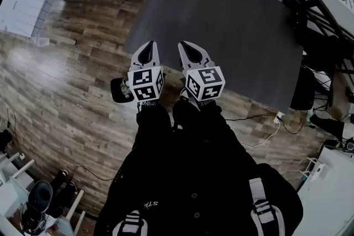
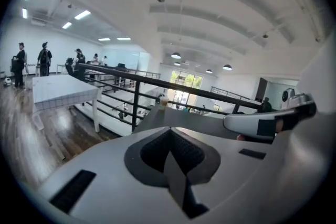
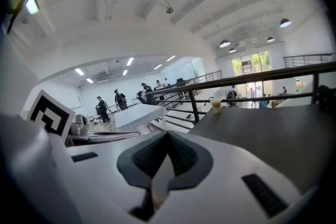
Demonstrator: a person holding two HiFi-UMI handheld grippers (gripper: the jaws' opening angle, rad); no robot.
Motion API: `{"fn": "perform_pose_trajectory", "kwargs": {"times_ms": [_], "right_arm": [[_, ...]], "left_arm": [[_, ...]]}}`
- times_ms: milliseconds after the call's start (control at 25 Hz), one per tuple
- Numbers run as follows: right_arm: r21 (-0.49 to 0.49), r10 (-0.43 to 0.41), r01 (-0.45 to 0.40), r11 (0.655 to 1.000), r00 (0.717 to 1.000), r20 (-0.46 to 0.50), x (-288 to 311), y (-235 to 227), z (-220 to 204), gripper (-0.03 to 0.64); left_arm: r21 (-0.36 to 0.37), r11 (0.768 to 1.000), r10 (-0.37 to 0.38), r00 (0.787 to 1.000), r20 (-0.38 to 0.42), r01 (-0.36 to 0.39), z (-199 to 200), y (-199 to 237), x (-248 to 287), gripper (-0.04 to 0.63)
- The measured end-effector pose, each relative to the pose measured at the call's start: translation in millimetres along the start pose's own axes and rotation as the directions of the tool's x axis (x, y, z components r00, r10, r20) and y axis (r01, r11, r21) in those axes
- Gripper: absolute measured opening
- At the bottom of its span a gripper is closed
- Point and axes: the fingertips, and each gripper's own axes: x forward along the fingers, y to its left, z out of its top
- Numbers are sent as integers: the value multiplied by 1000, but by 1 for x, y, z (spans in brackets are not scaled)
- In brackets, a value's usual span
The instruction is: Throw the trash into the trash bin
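White L gripper & R gripper, jaws together w/ nothing held, hung by dark grey table; no bin seen, step unclear.

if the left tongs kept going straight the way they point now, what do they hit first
Probably the dark grey tabletop: the left tongs, shut and empty, point slightly down over its near edge. The cup at its far edge lies further on, though depth is hard to judge.
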Motion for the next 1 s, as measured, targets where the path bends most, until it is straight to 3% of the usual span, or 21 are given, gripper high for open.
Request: {"fn": "perform_pose_trajectory", "kwargs": {"times_ms": [400,1000], "right_arm": [[30,-196,194,981,971,136,-110,-106,62,15],[26,-338,346,938,892,300,-215,-175,129,14]], "left_arm": [[149,966,-221,974,39,213,52,-165,27,0],[312,872,-427,898,109,377,107,-314,26,0]]}}
